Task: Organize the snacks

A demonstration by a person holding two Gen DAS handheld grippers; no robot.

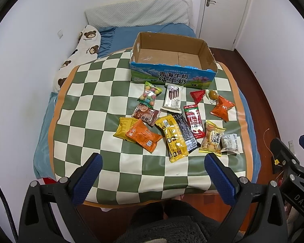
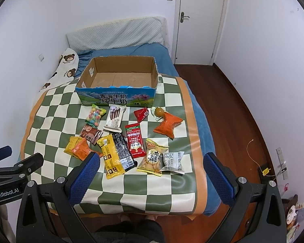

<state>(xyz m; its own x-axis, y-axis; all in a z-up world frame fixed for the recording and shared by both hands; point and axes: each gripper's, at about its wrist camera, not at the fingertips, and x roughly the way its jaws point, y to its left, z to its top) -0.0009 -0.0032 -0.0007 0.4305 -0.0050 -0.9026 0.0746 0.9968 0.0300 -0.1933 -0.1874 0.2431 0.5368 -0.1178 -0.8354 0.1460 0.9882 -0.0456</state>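
Several snack packets lie on a green-and-white checked mat (image 1: 87, 93) (image 2: 172, 180) on a bed. Among them are a yellow packet (image 1: 173, 139) (image 2: 111, 158), an orange packet (image 1: 143, 136), a red packet (image 1: 194, 121) (image 2: 134, 139), a white wafer packet (image 1: 173, 97) (image 2: 115, 119) and a candy bag (image 1: 151, 95) (image 2: 95, 115). An empty cardboard milk box (image 1: 172, 77) (image 2: 117, 99) stands open behind them. My left gripper (image 1: 152, 163) is open and empty, held above the mat's near edge. My right gripper (image 2: 151, 163) is open and empty, near the packets.
A bear-print pillow (image 1: 87, 40) (image 2: 67, 62) lies at the bed's left by the wall. A grey pillow (image 1: 137, 12) (image 2: 115, 32) is at the head. A white door (image 1: 225, 6) (image 2: 200, 20) and wooden floor (image 2: 243, 111) lie to the right.
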